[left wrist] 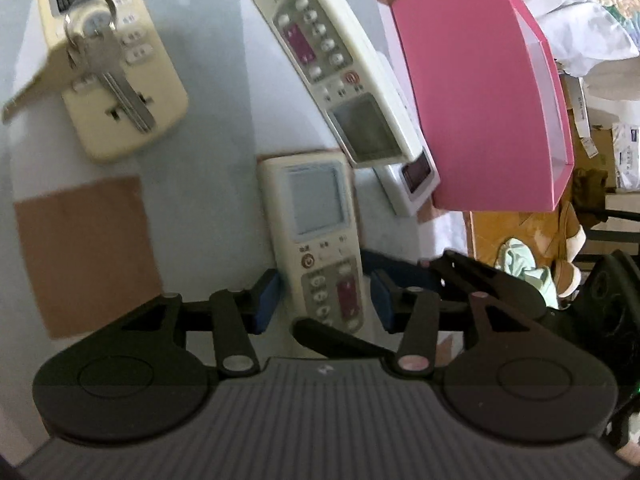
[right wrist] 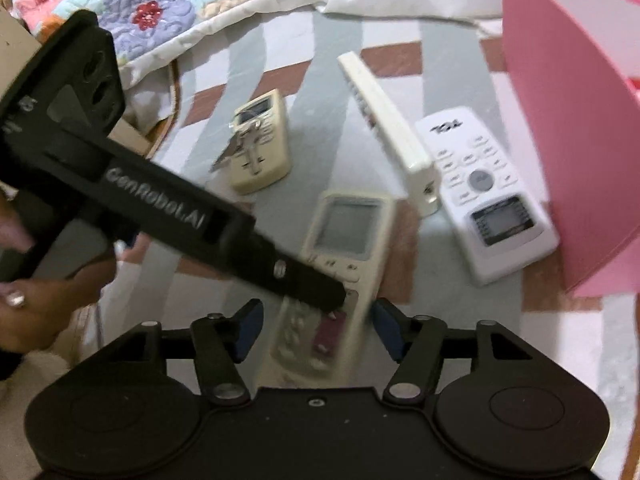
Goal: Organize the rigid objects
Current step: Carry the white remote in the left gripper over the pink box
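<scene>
A cream remote with a grey screen lies on the striped cloth between the fingers of both grippers. My left gripper is open around its button end; its pads stand close beside it. My right gripper is open around the same remote from the other side, apart from it. The left gripper's black body crosses the right wrist view. A long cream remote, a white remote and a small cream remote with keys on it lie nearby.
A pink box stands at the right, touching the white remote. A floral quilt lies at the far edge. A cardboard box and clutter lie beyond the cloth's edge.
</scene>
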Demonstrator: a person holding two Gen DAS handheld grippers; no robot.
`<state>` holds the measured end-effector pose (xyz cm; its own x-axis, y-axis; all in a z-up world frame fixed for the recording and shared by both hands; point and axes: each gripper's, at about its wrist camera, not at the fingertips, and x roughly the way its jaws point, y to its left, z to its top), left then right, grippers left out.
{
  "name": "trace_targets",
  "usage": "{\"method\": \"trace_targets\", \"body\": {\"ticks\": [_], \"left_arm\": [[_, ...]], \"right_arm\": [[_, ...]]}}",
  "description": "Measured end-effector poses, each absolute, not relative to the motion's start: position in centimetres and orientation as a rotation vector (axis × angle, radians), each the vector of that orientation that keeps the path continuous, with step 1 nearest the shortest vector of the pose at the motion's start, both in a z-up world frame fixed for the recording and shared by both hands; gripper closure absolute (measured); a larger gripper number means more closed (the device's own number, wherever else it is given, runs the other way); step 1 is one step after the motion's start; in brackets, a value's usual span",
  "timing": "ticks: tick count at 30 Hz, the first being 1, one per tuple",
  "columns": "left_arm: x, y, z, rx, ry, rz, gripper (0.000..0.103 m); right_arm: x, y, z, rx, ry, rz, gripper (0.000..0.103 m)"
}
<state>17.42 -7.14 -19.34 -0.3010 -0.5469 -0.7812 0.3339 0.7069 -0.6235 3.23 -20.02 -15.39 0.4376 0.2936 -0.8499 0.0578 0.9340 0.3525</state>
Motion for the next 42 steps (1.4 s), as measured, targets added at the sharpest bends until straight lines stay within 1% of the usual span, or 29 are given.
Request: {"method": "trace_targets", "body": {"ticks": [2, 7, 8, 9, 10, 14, 16, 18, 21, 24, 30, 36, 38, 39, 42], "left_arm": [[17.2, -7.3, -19.2, -0.173, 1.655, -0.86, 0.056], [16.8, -6.9, -19.3, -0.208, 1.65, -0.817, 0.058], [16.8, -7.0, -19.3, -0.205, 1.643, -0.809, 0.058], [16.6, -7.2, -19.2, -0.2, 1.629, -0.802, 0.058], [16.2, -7.3, -19.0, -0.191, 1.611, -0.792, 0.058], [14.6, -7.7, -18.6, -0.196, 1.56, -0.762, 0.059], [13.5, -8.3, -17.4, -0.141, 1.499, -0.791, 0.06], [12.1, -9.0, -15.7, -0.072, 1.43, -0.816, 0.061], [10.6, -9.2, -13.8, -0.096, 1.387, -0.82, 0.061], [9.3, -10.4, -11.1, -0.061, 1.29, -0.826, 0.061], [8.9, -11.5, -5.7, -0.084, 1.183, -0.86, 0.061], [10.0, -15.3, -0.5, -0.046, 1.111, -0.917, 0.061], [10.7, -16.9, 0.3, -0.027, 1.091, -0.947, 0.061], [11.2, -18.0, 0.2, -0.005, 1.085, -0.964, 0.063], [12.5, -20.6, -1.2, 0.005, 1.136, -0.962, 0.063]], "right_arm": [[3.5, -19.4, -15.4, 0.301, 1.117, 0.167, 0.024], [2.6, -16.7, -15.4, 0.021, 1.135, 0.195, 0.023], [2.5, -16.3, -15.5, -0.015, 1.136, 0.193, 0.023], [2.5, -16.0, -15.5, -0.042, 1.137, 0.186, 0.026], [2.5, -16.0, -15.3, -0.064, 1.135, 0.164, 0.035], [2.3, -18.1, -14.6, 0.027, 1.116, 0.18, 0.04], [1.7, -19.1, -13.9, 0.06, 1.084, 0.187, 0.04], [1.0, -20.2, -12.7, 0.087, 1.044, 0.2, 0.04], [0.0, -21.2, -10.5, 0.059, 1.0, 0.202, 0.043], [-0.3, -22.0, -8.4, 0.0, 0.964, 0.202, 0.043], [-1.0, -23.6, -3.7, -0.021, 0.841, 0.157, 0.043], [0.0, -27.1, -0.2, -0.006, 0.744, 0.078, 0.043], [0.4, -29.1, 0.3, 0.037, 0.735, 0.046, 0.043], [0.9, -30.3, 0.1, 0.068, 0.743, 0.028, 0.043], [1.9, -33.1, -1.3, 0.172, 0.762, 0.012, 0.043]]}}
